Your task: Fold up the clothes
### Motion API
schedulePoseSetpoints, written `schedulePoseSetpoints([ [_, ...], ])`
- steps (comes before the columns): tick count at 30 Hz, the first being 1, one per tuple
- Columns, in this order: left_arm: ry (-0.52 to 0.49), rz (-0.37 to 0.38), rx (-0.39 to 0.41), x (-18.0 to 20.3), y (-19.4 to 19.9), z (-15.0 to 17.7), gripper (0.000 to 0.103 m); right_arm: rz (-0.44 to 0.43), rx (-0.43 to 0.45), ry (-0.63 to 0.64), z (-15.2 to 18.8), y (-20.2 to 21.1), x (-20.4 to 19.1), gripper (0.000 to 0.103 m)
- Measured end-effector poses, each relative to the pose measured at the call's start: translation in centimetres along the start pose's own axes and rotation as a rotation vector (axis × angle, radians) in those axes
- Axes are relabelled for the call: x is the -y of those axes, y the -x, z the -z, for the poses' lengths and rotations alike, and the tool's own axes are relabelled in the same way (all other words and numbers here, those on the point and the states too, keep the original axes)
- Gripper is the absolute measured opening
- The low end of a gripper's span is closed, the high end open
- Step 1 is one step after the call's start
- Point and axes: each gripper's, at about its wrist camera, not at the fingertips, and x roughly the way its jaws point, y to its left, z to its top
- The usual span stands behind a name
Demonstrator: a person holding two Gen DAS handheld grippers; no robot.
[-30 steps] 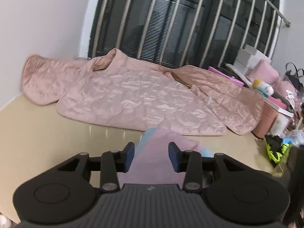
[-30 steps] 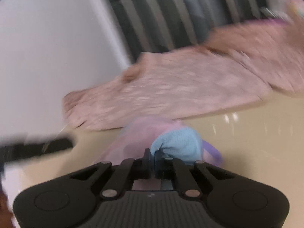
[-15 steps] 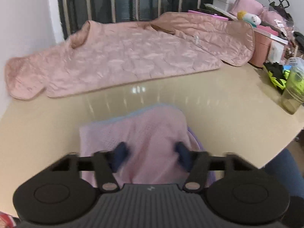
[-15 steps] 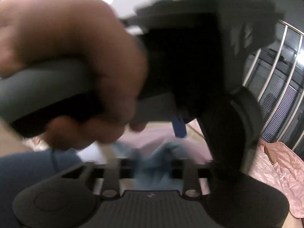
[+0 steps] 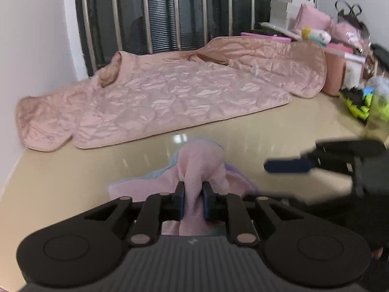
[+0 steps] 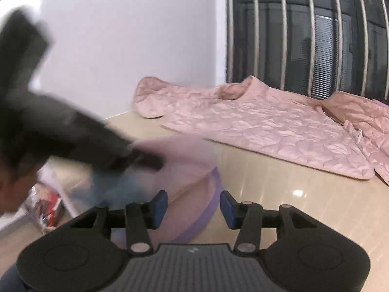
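While the left hand-held gripper [image 5: 193, 192] pinches a raised fold of the pink garment [image 5: 199, 168], its jaws have just been closing and now press the cloth from both sides. Garment lies bunched on the beige table [image 5: 73, 170], near the front edge, blue and purple layers showing at its rim. Right hand-held gripper [image 6: 193, 206] has just been opening; jaws stand apart, nothing gripped, garment's purple edge [image 6: 214, 194] between and below them. Pink quilt [image 5: 182, 97] spread behind, against the barred window [image 5: 170, 12].
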Motion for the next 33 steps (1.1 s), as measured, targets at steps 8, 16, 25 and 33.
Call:
schedulePoseSetpoints([
  [8,-0.131,-0.063,0.084,-1.6,2.1,1.0,0.035,-0.085,-0.127,-0.025,-3.0,-4.0,-0.5,0.046],
  [16,0.052,0.117,0.170,0.4,7.0,2.2,0.065,-0.092,-0.152,0.018,-4.9,-6.9,-1.0,0.045],
  [25,-0.178,0.097,0.006,7.9,2.3,5.6,0.044,-0.157,-0.221,0.005,-6.5,-8.8,1.4,0.045],
  [33,-0.033,0.080,-0.049,4.8,0.5,5.1,0.035,-0.143,-0.241,0.089,-6.6,-8.9,-0.4,0.029],
])
